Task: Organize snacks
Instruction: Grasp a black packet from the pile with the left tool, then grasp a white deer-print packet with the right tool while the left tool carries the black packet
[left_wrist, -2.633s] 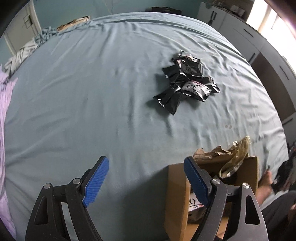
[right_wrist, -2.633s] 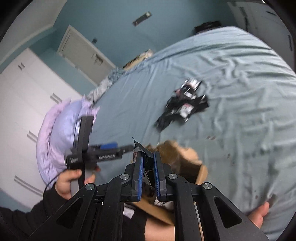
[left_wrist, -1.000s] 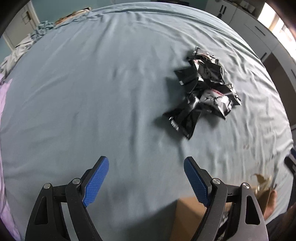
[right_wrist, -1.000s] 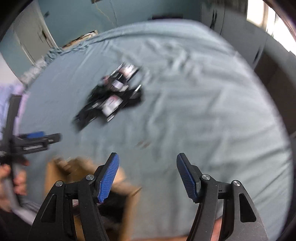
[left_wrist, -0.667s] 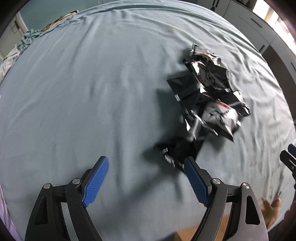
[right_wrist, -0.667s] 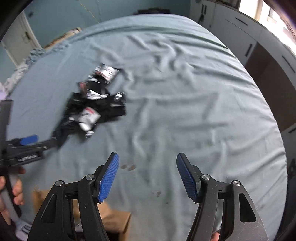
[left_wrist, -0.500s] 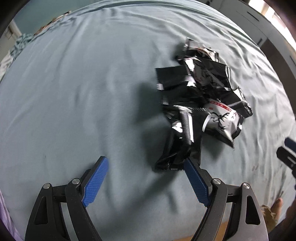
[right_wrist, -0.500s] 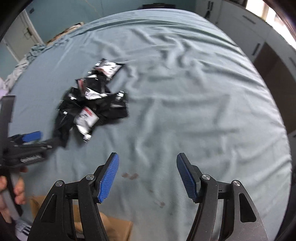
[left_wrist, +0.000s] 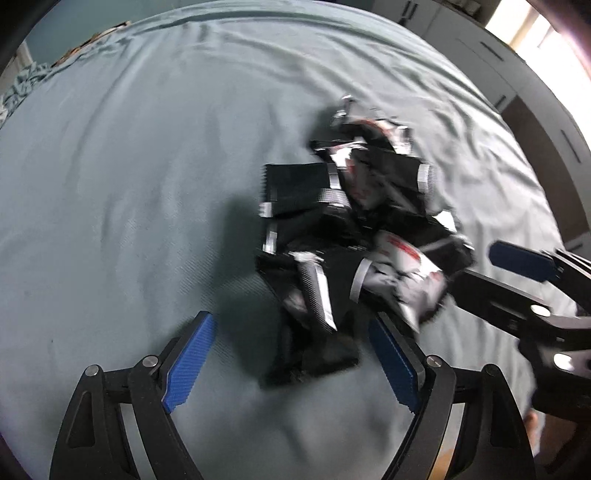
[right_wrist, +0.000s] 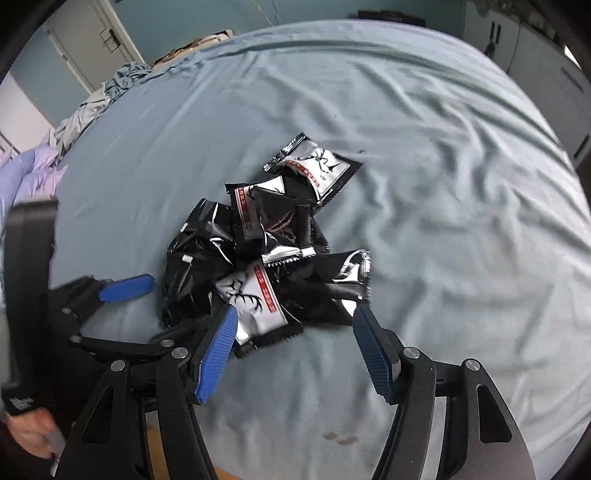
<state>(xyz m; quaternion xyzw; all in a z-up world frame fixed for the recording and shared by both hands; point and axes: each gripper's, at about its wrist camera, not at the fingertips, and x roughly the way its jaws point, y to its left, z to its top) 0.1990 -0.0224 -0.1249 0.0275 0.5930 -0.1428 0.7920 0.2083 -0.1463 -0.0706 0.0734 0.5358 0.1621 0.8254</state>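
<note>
A pile of several black and white snack packets (left_wrist: 354, 229) lies on the blue-grey bed sheet; it also shows in the right wrist view (right_wrist: 269, 251). My left gripper (left_wrist: 291, 354) is open, its jaws straddling the near end of the pile, with a black packet (left_wrist: 314, 354) between them. My right gripper (right_wrist: 295, 343) is open just short of the pile's near edge, by a white packet with an antler print (right_wrist: 255, 299). Each gripper shows in the other's view: the right one (left_wrist: 524, 280), the left one (right_wrist: 122, 295).
The bed sheet (right_wrist: 443, 184) is wrinkled, with small brown stains (right_wrist: 340, 437) near my right gripper. Crumpled clothes (right_wrist: 96, 107) lie at the far left edge. A strip of cardboard box (right_wrist: 162, 458) shows at the bottom. Cabinets (left_wrist: 517, 85) stand beyond the bed's right side.
Both grippers have moved forward and down to the packet pile. The right gripper, earlier shut on a packet above the cardboard box, is now open and empty. The box has dropped out of the left view.
</note>
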